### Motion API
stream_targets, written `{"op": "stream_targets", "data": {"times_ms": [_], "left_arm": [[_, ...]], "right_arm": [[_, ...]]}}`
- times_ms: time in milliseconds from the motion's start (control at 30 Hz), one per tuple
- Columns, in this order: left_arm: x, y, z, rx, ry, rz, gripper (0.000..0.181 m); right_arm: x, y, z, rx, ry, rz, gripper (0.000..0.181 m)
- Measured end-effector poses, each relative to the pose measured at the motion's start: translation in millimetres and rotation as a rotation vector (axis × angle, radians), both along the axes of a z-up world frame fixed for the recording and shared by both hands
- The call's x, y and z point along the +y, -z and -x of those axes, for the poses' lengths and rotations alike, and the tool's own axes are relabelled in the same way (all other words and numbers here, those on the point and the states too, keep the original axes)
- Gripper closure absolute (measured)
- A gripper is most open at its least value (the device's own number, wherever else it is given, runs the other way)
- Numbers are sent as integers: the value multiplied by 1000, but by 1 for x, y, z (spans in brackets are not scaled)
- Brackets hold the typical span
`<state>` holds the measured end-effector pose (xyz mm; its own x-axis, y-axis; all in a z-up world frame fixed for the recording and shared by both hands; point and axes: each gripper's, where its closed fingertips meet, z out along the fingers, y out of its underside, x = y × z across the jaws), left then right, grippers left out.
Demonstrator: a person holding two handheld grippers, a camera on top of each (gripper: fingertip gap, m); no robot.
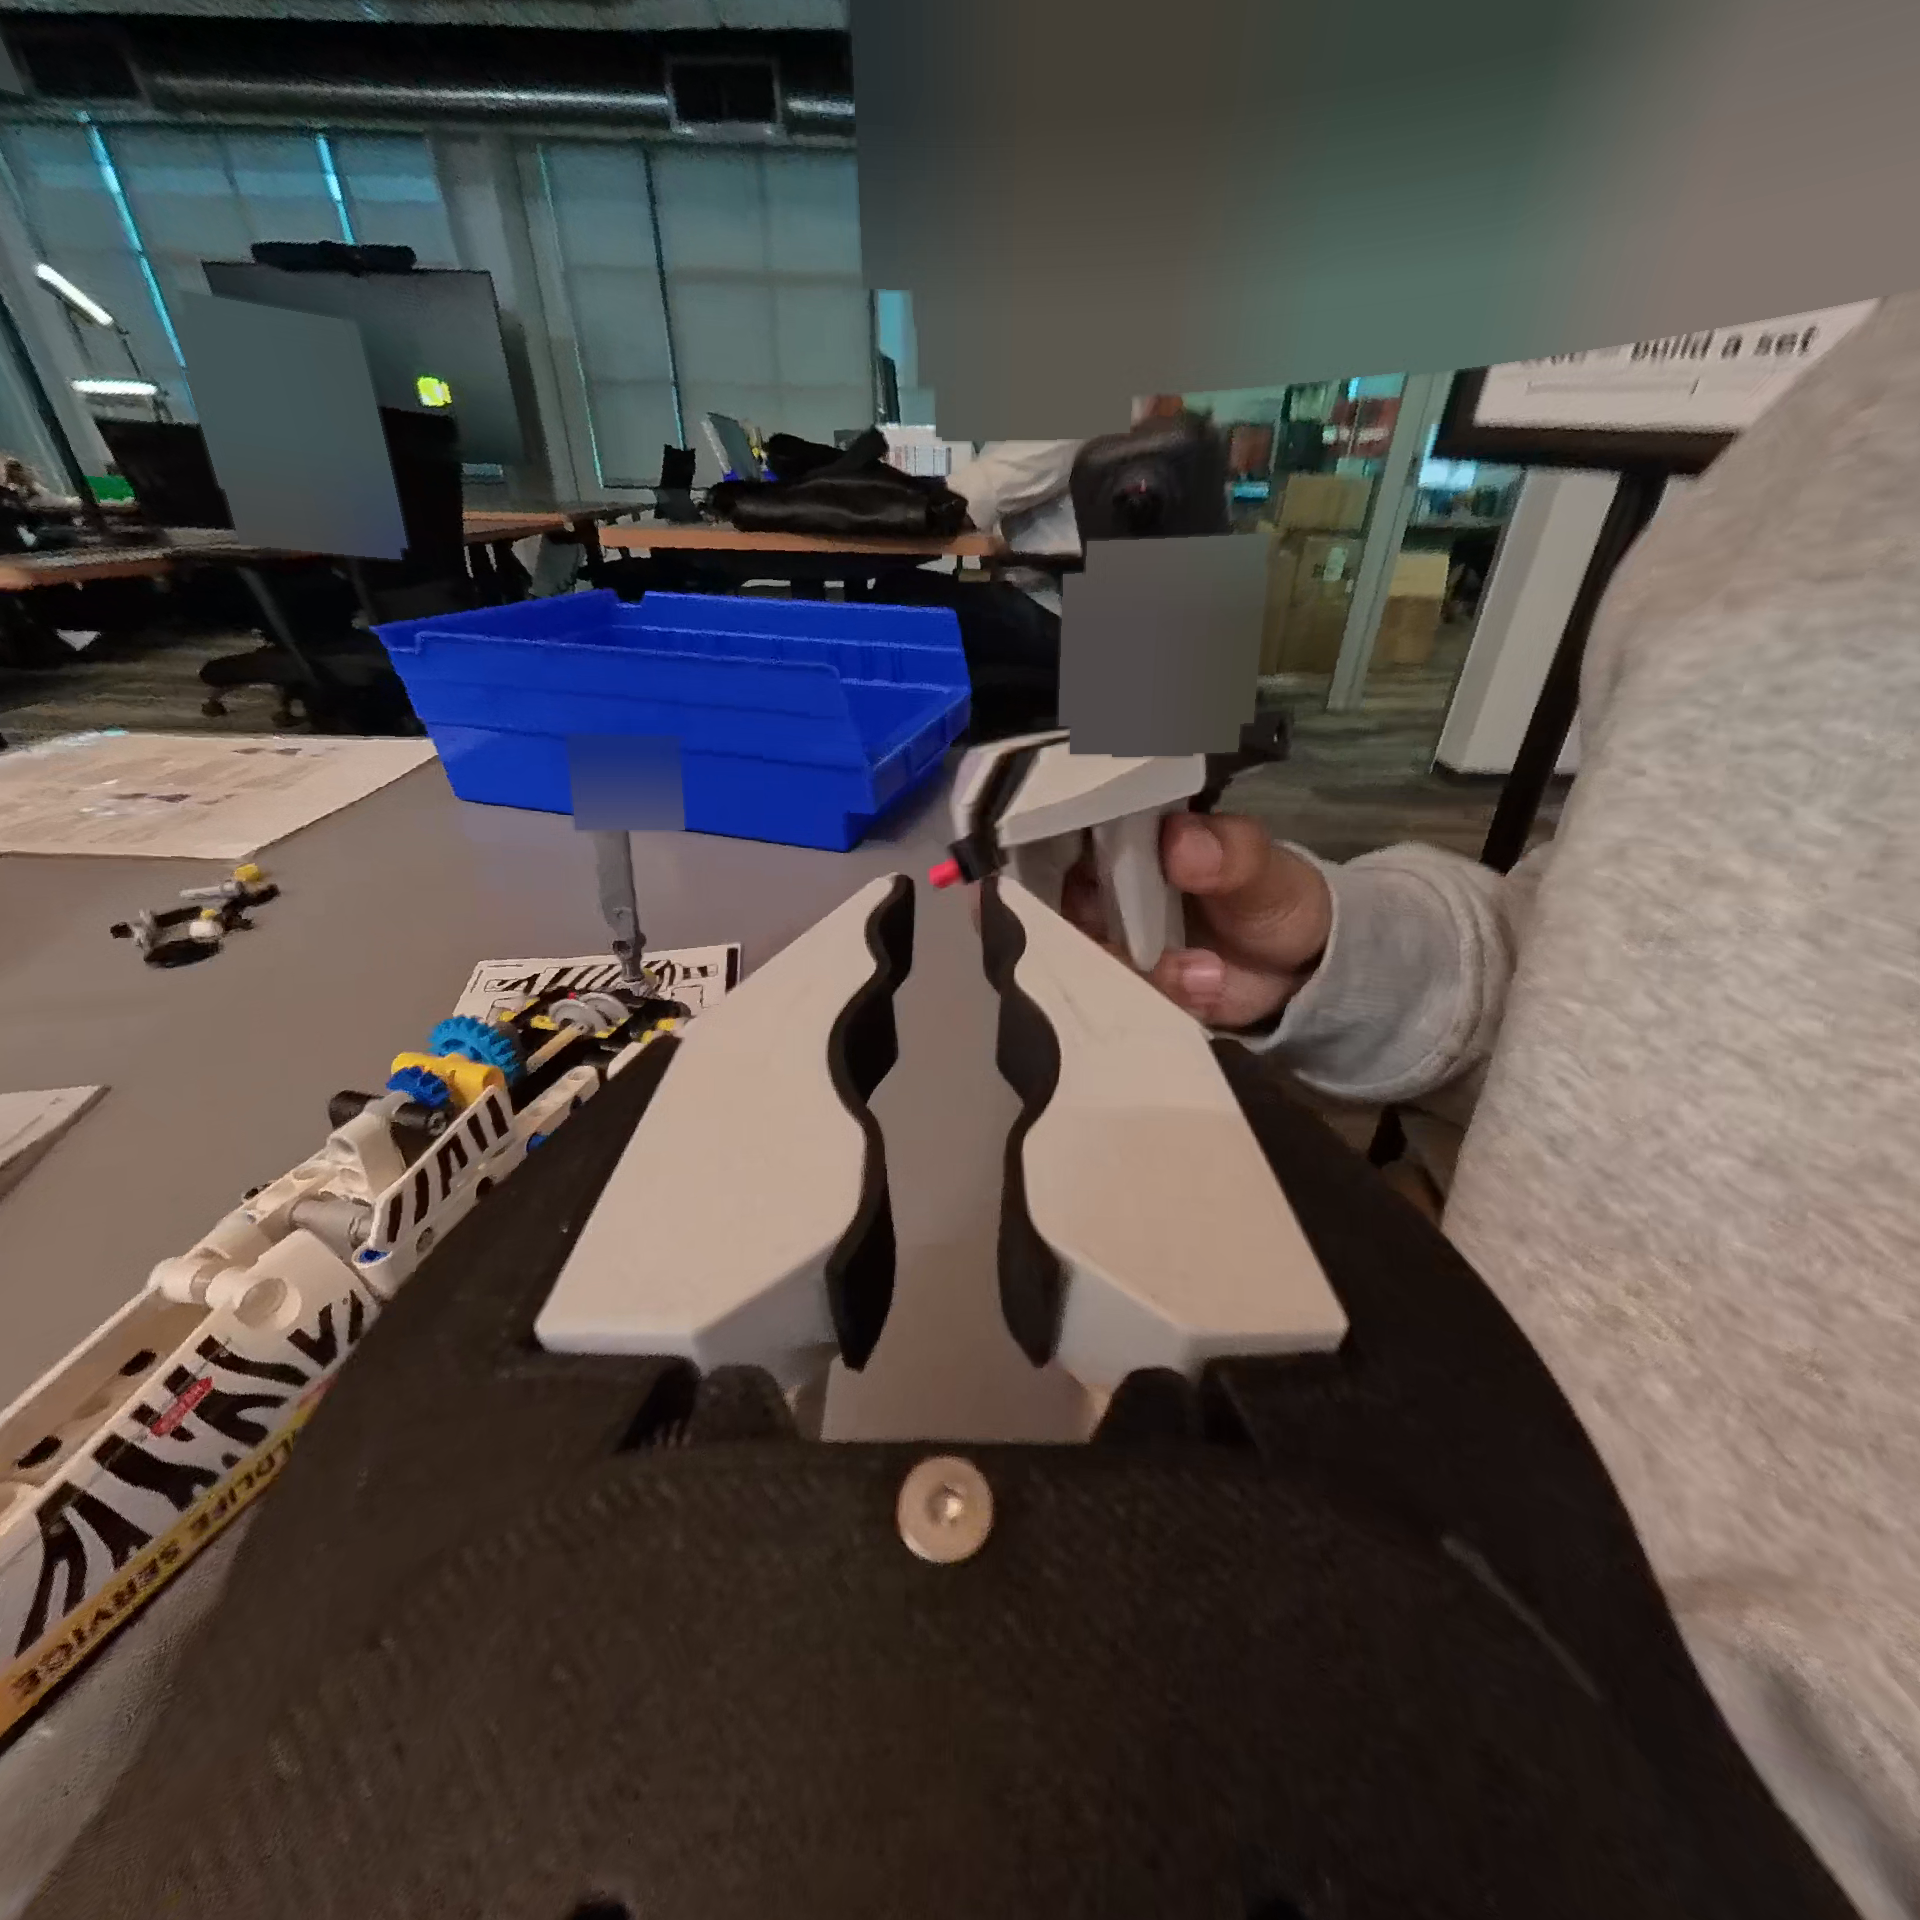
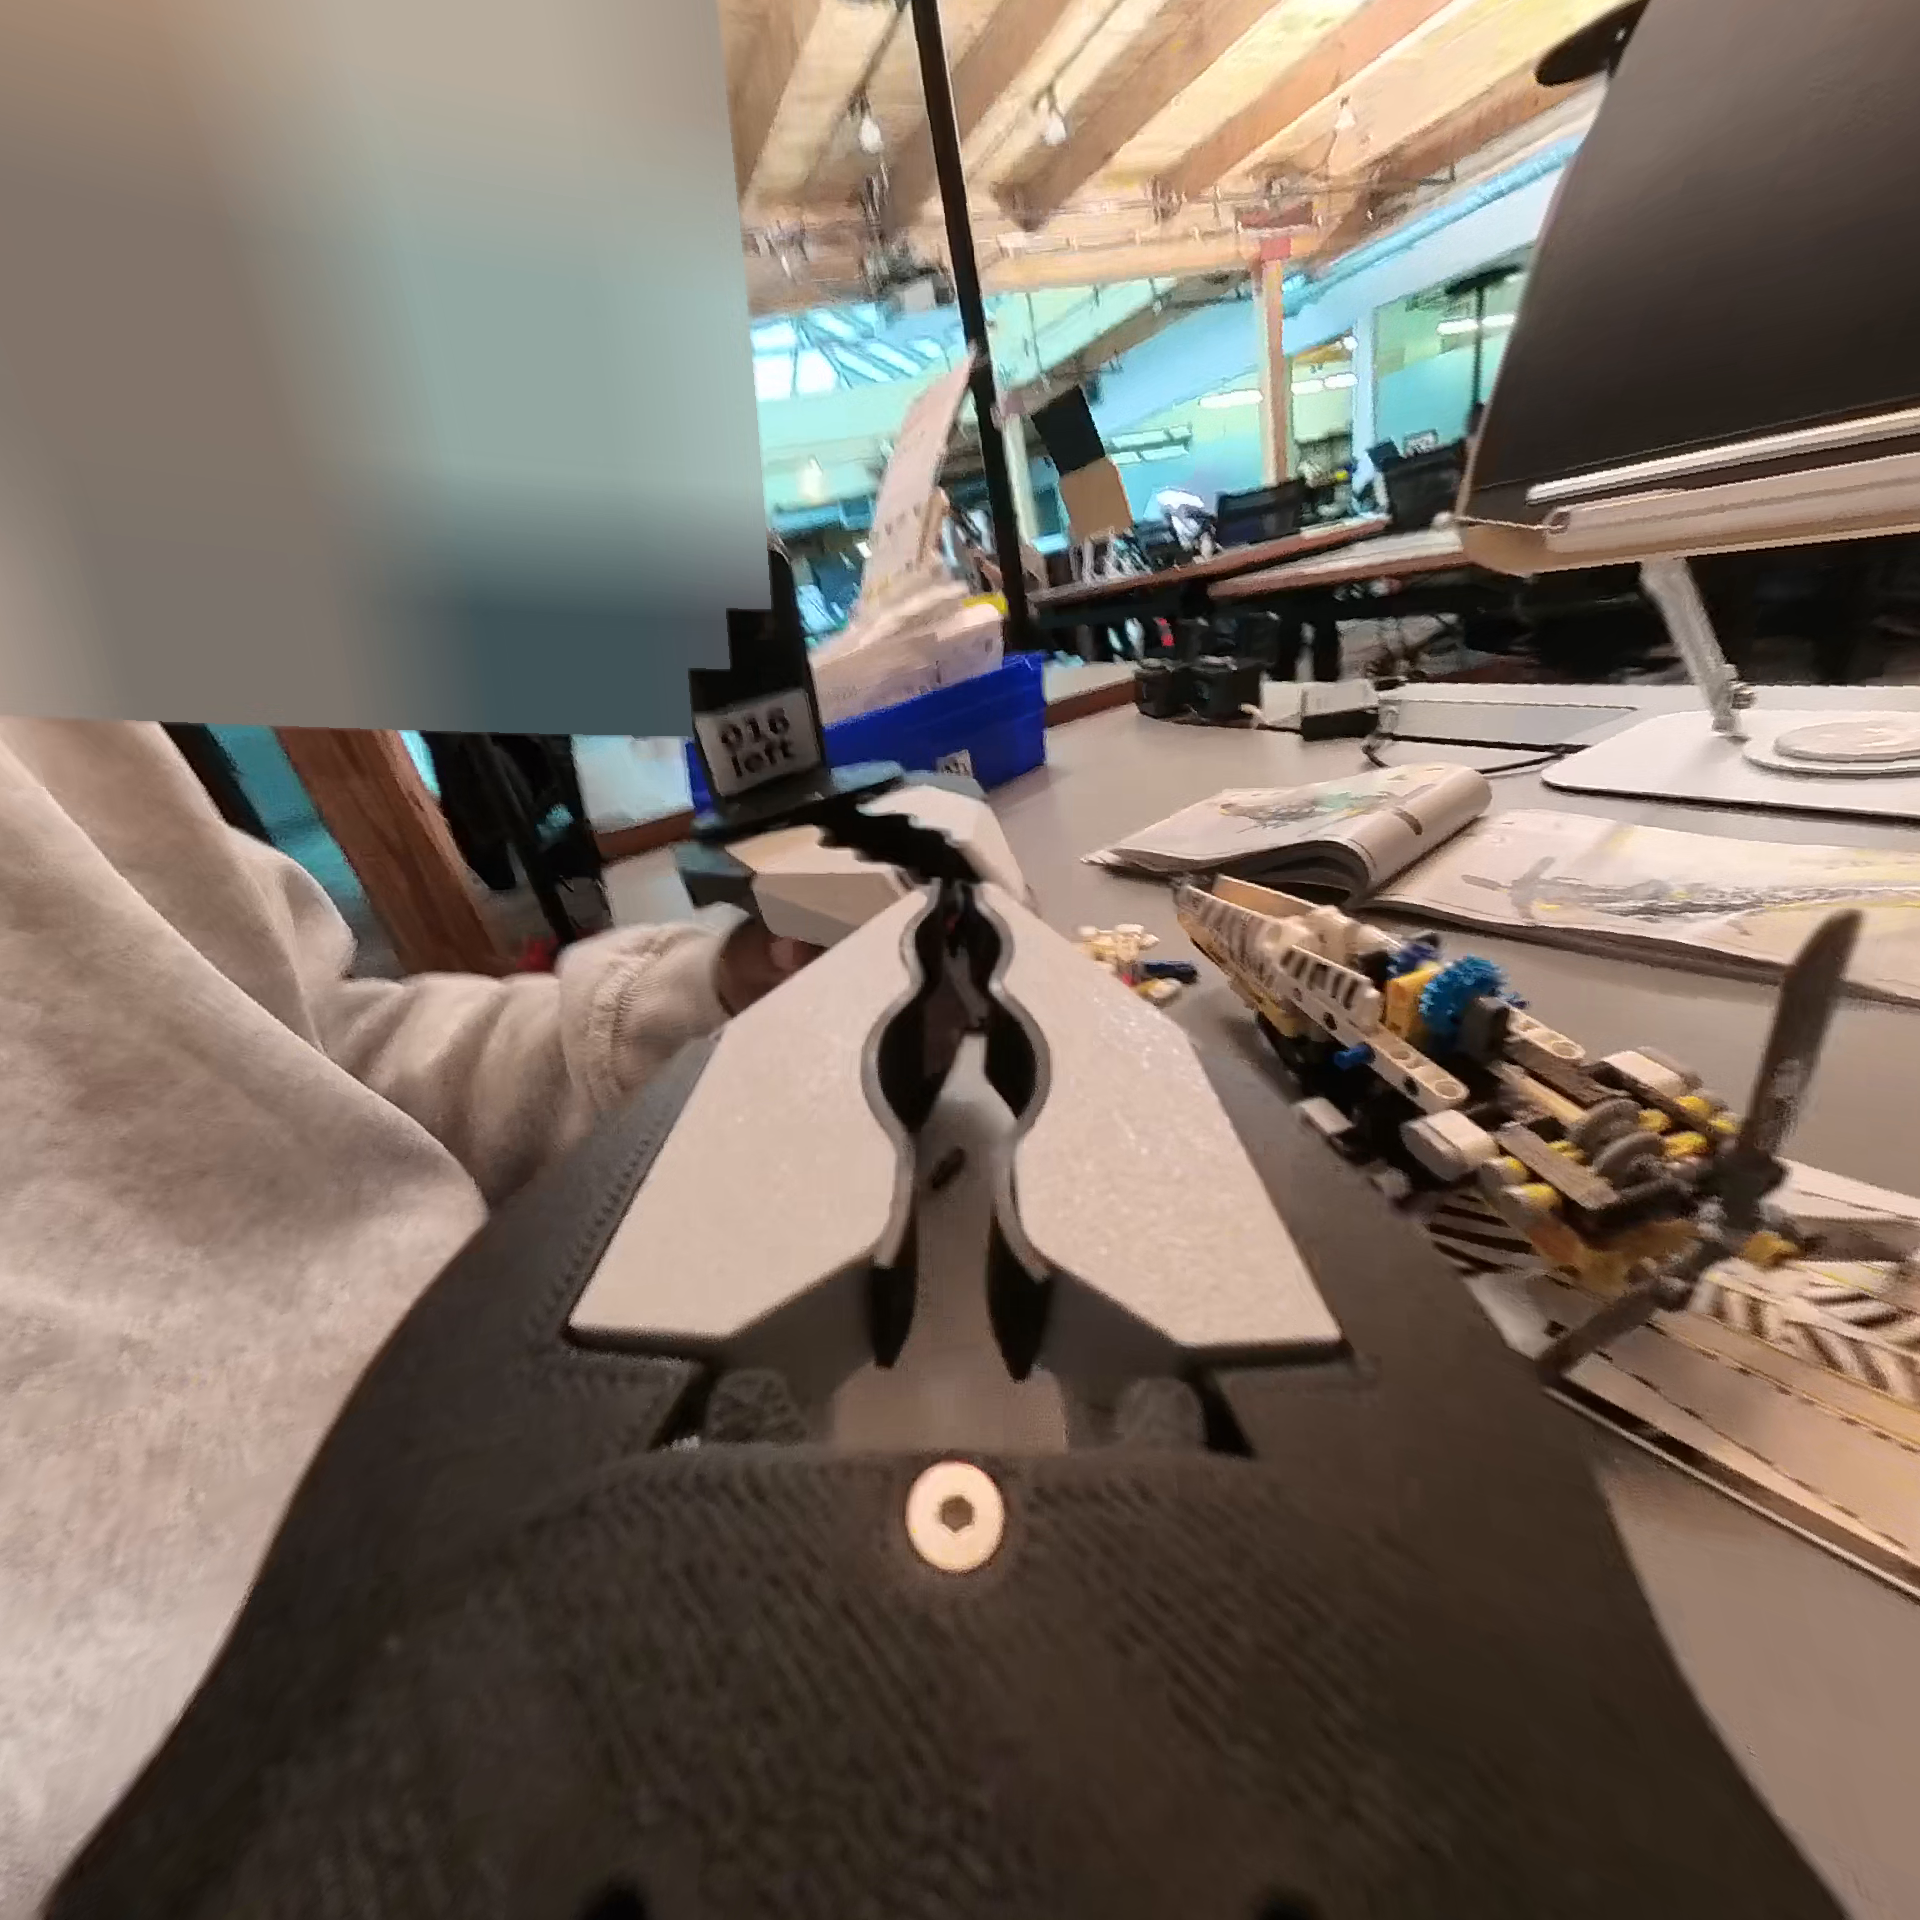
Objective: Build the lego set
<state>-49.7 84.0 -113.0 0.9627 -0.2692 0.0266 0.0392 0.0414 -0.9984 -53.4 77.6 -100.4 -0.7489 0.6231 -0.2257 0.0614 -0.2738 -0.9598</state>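
We hold the left tool [image 1: 948,904] above the bench [image 1: 436,925], its jaws parted with a clear gap between the tips and nothing in them. Just beyond those tips the right tool [image 1: 961,868] points toward us, pinching a small red piece [image 1: 942,876] at its tip; a hand [image 1: 1236,914] in a grey sleeve grips its handle. In the right wrist view our right tool [image 2: 951,920] has its tips nearly together, and the piece between them is too blurred to make out there; the left tool [image 2: 914,831] sits just past it.

The lego model [image 1: 343,1195], white with black stripes, a blue gear [image 1: 473,1042] and a grey propeller blade [image 1: 616,904] at its far end, lies on the bench beside the left tool, over a striped sticker sheet [image 1: 592,977]. A few loose pieces [image 1: 192,914] lie farther toward the left edge. A blue bin [image 1: 675,717] stands near the far edge, an open instruction booklet [image 2: 1351,831] beyond the model.
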Motion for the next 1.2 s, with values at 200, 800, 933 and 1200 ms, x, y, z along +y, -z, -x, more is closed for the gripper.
{"op": "stream_targets", "data": {"times_ms": [200,800,933,1200], "left_arm": [[3,1,-1,-122,58,27,142],[-1,-5,7,-164,43,3,179],[-2,-6,5,-162,60,-2,180],[-2,-5,5,-148,51,9,181]], "right_arm": [[15,-10,9,-102,-32,410,181],[-1,-11,10,-131,-102,516,181],[5,-10,12,-133,-87,524,181],[6,-8,13,-150,-89,509,181]]}}
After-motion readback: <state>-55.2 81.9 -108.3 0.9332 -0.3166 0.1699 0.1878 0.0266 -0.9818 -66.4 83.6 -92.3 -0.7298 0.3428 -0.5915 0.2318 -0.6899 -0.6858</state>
